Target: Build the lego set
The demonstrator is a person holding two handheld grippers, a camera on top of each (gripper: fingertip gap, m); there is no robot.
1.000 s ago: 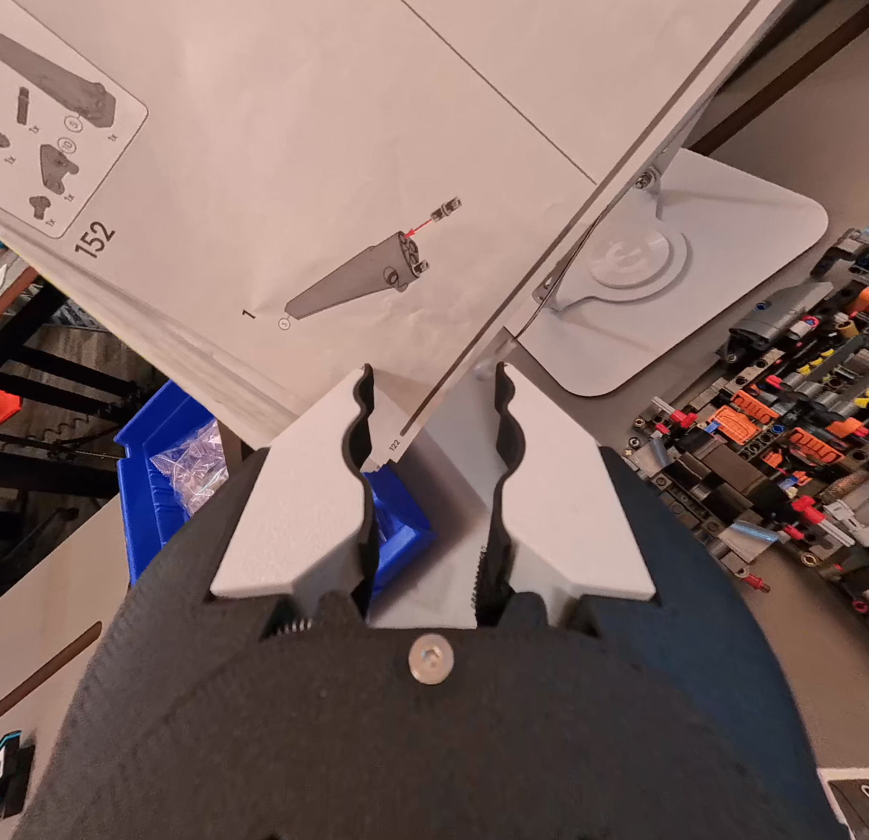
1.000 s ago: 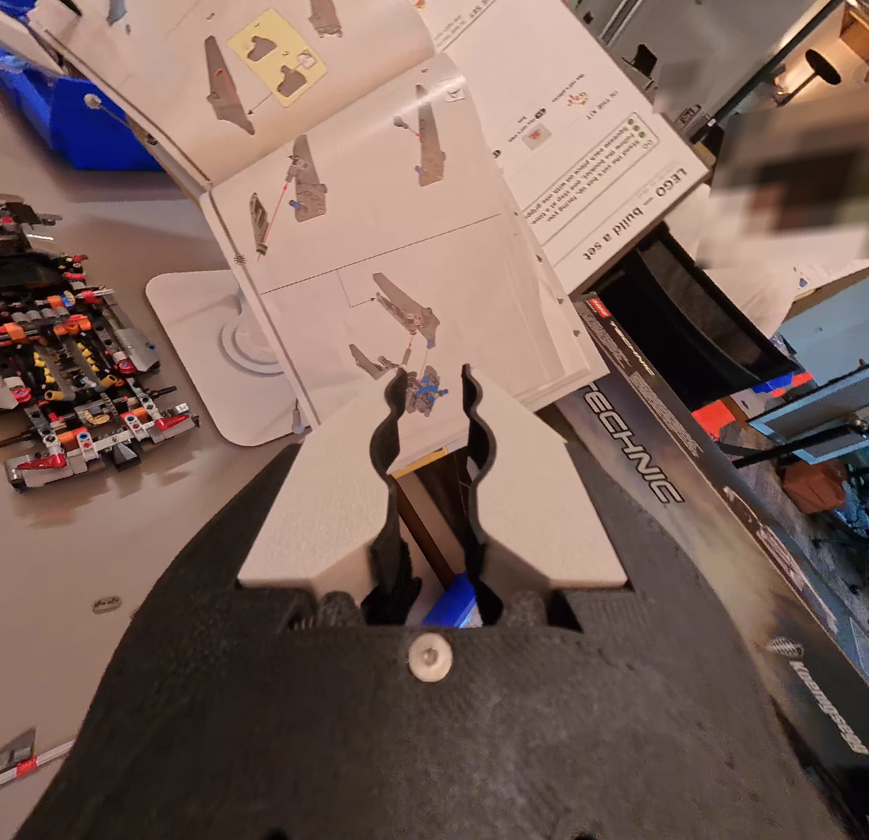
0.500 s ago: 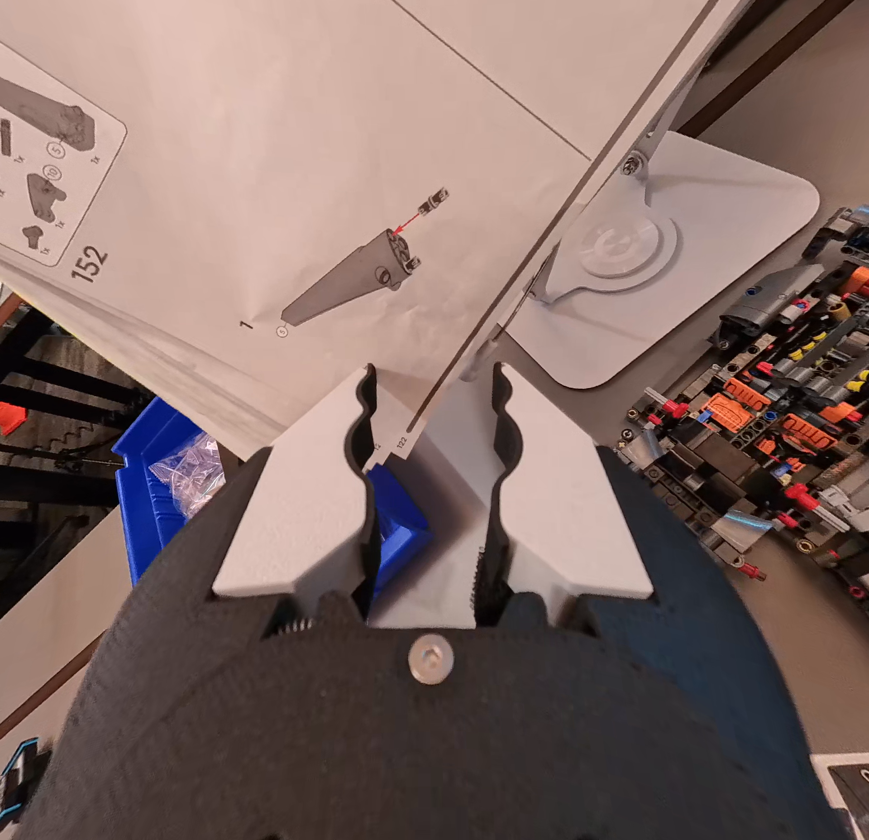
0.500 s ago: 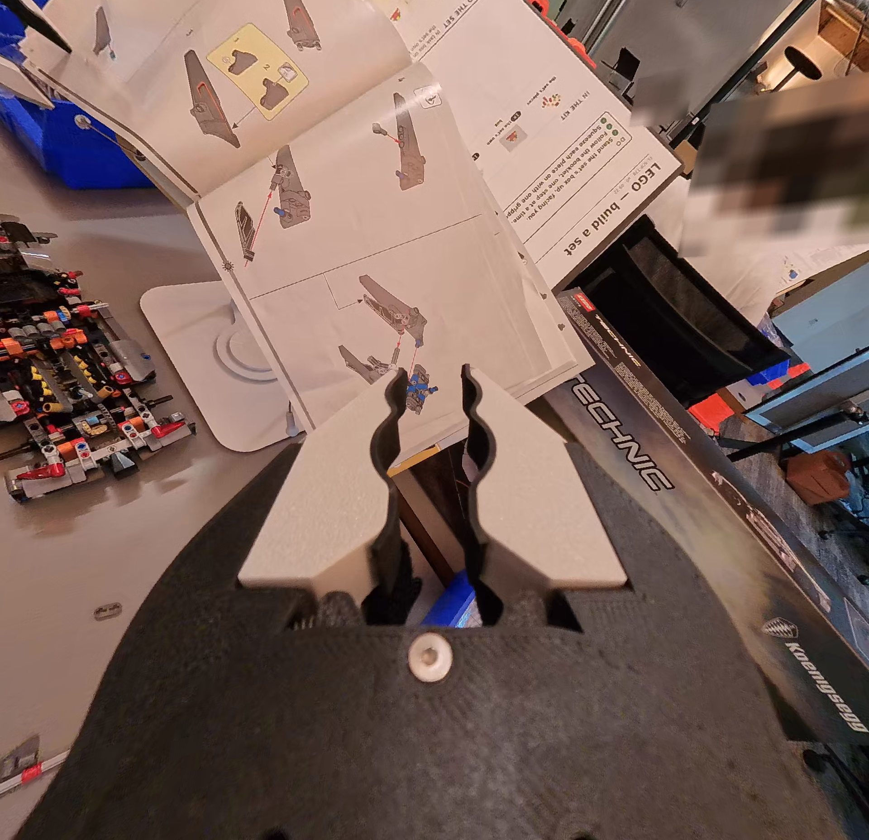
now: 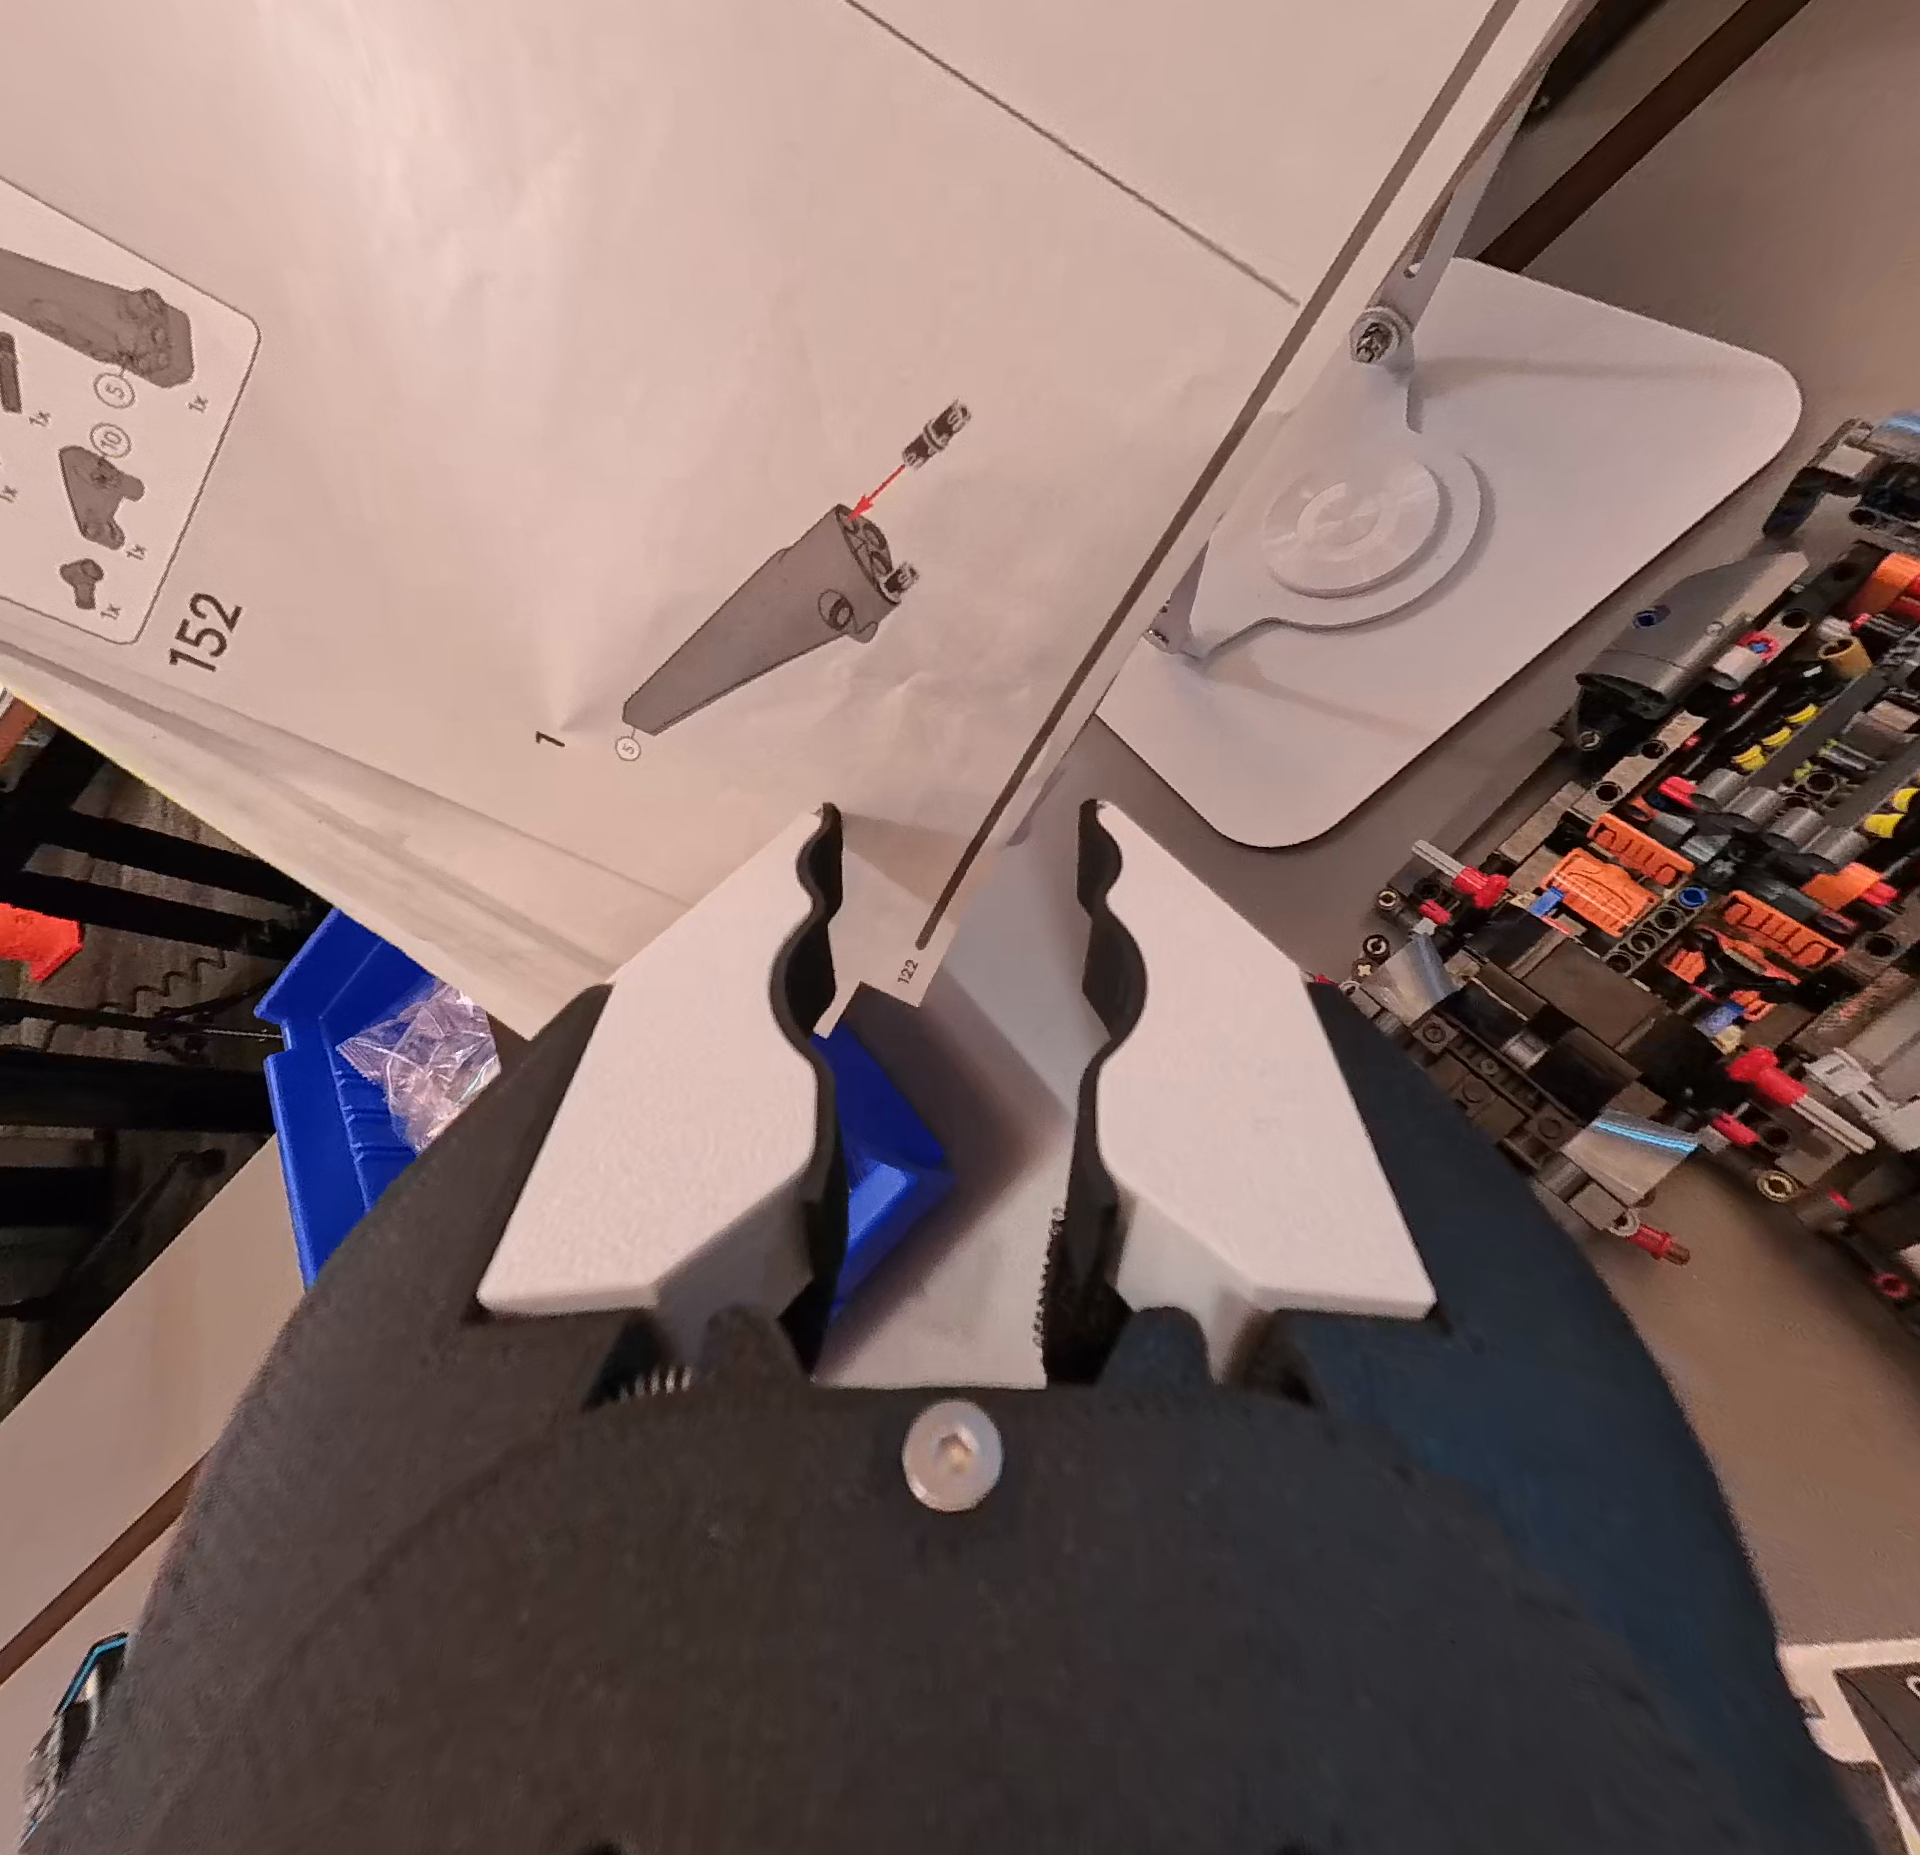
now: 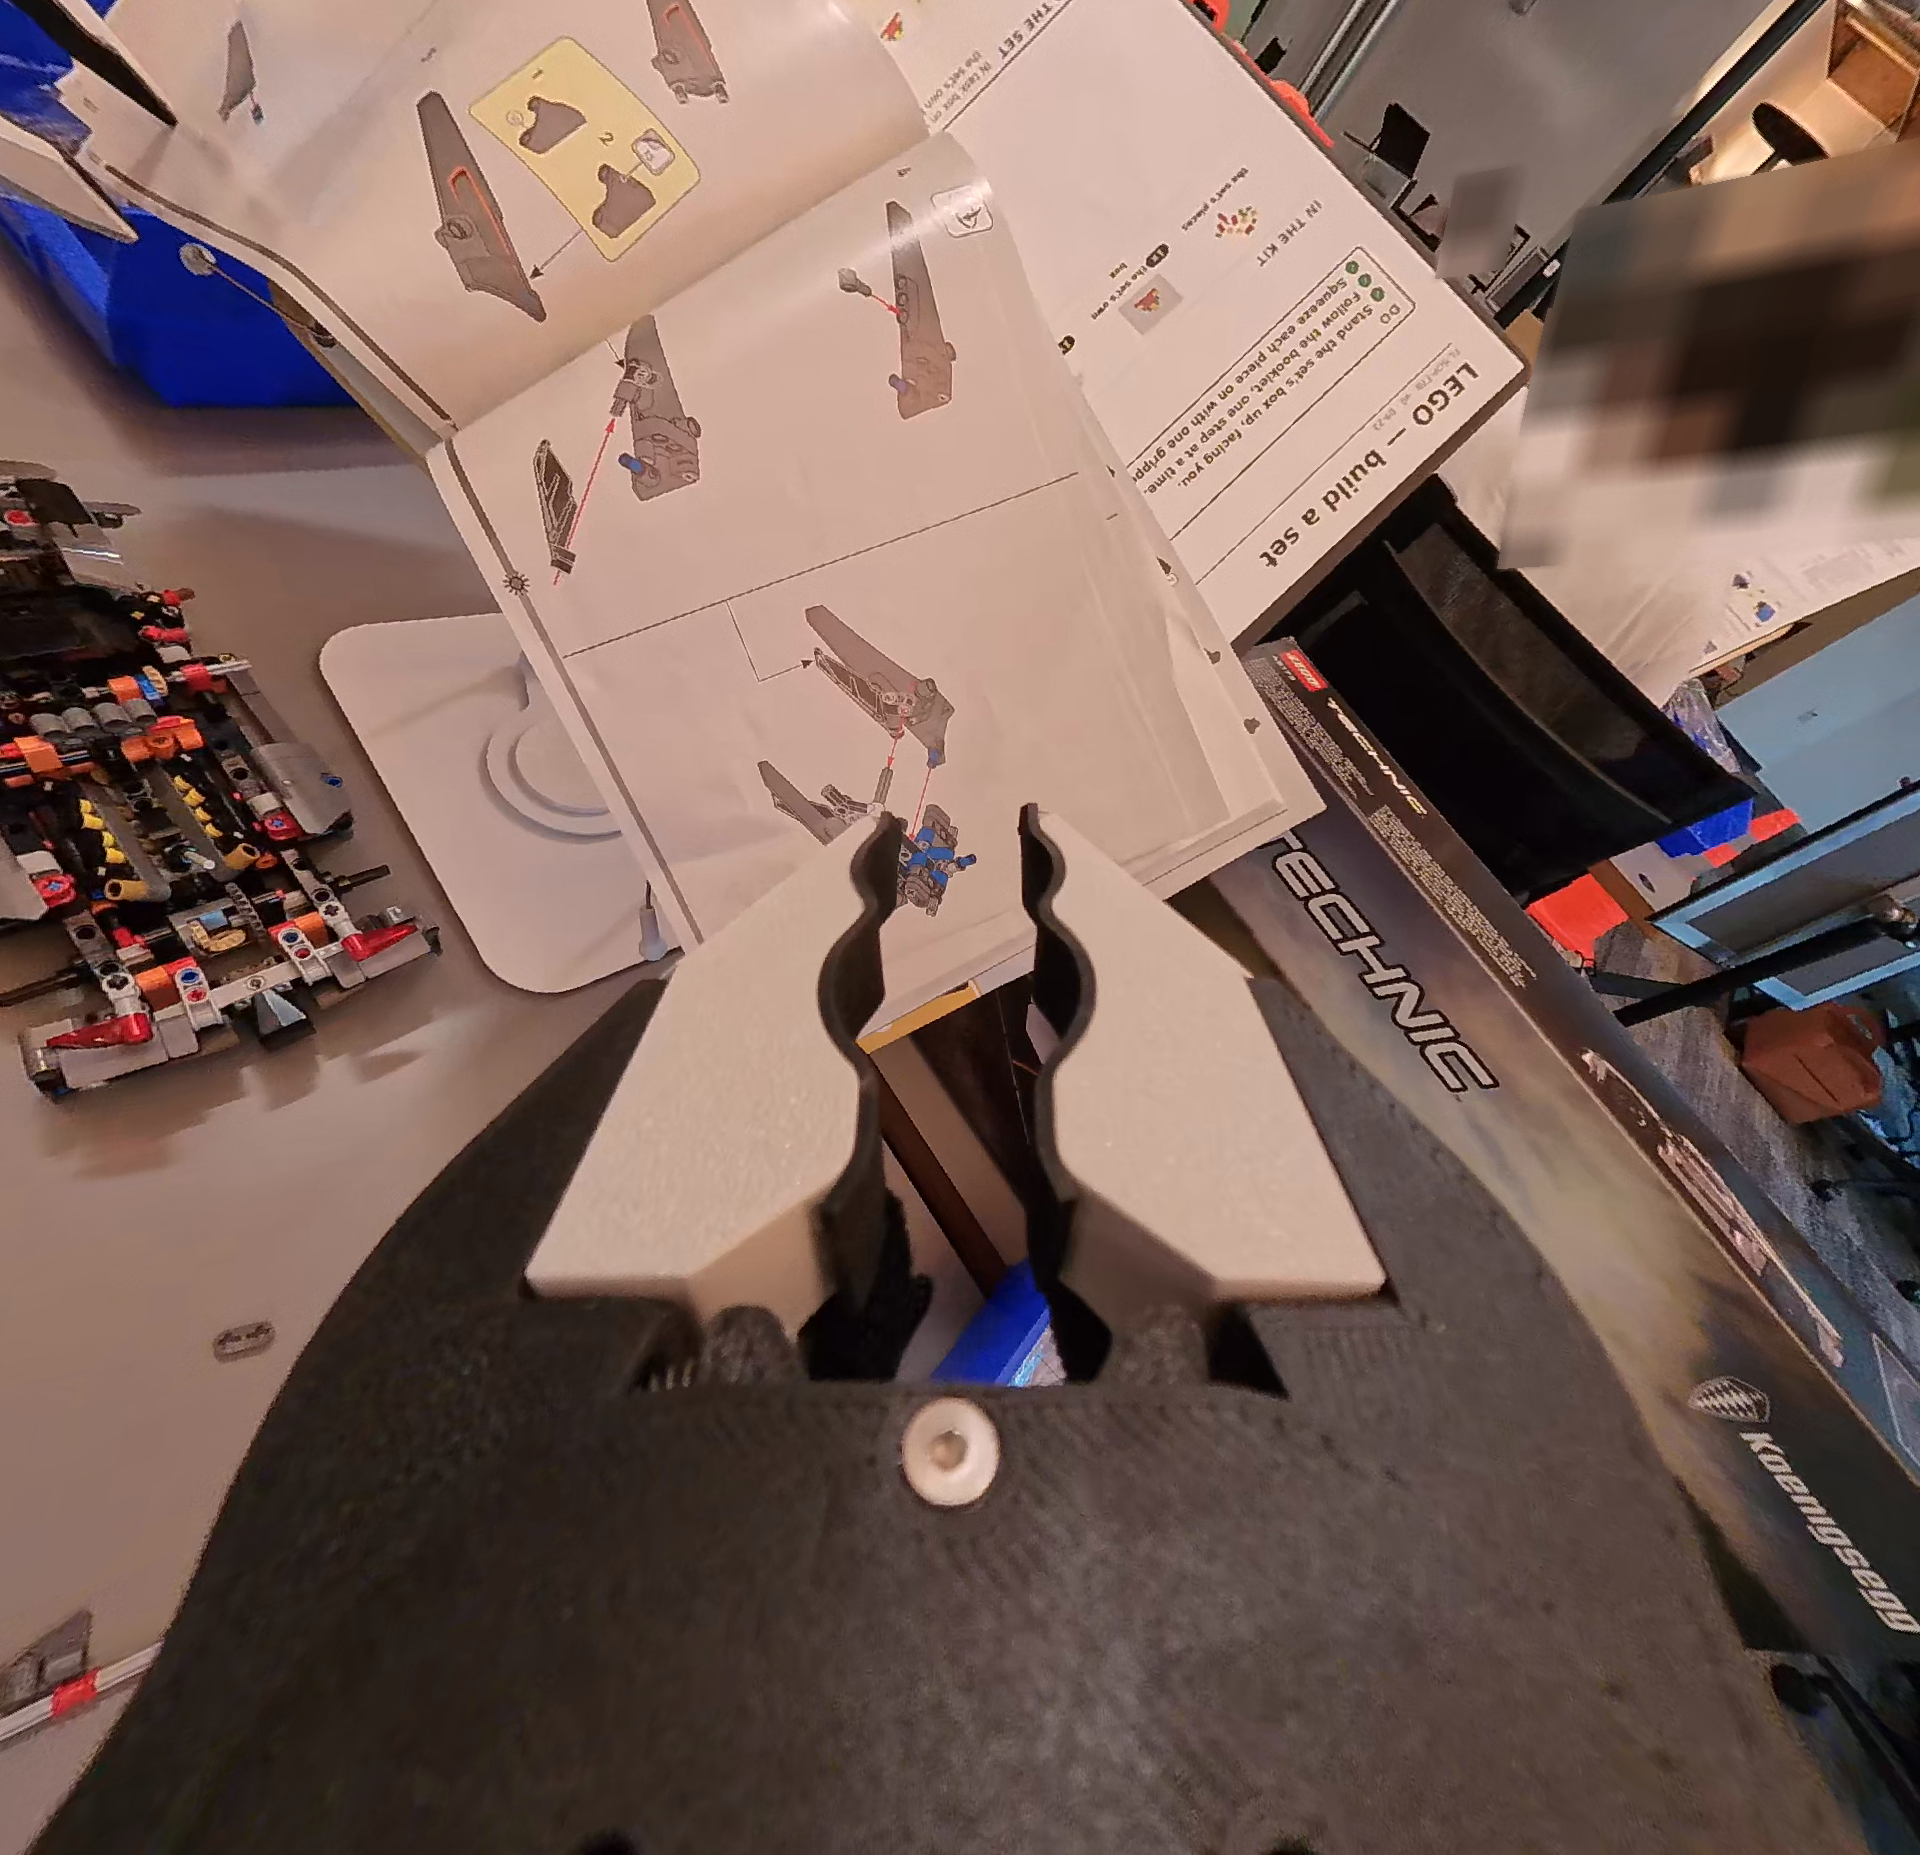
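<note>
Here, both claws are held up at the instruction booklet [image 6: 831,517], which is propped on a white stand [image 5: 1538,517]. The left gripper [image 5: 956,818] is spread, and nothing is pinched: the booklet's lower page corner hangs in the gap between its fingers, close by the left finger [image 5: 707,1057], though contact cannot be told. Behind that finger a blue bin [image 5: 332,1099] with clear bagged parts is seen, and off to the right of the claw the partly built lego model [image 5: 1683,922] lies flat on the grey table [image 5: 1766,1442].

The right gripper [image 6: 951,818] is likewise spread and empty. Just ahead of its tips the lower edge of the open page is found; the set's dark box [image 6: 1558,1130] stands to its right, and the model [image 6: 177,839] lies well to its left.

A page turn is judged to be in hand, so no build step is yet begun. Several slips are possible from here. If the left claw is pressed together on more than one leaf, steps could be skipped. If the corner is pulled too sharply, the thin paper could be creased or torn, or the booklet dragged off its stand. A wide sweep by either claw could also knock the stand toward the model and loosen small pieces.
</note>
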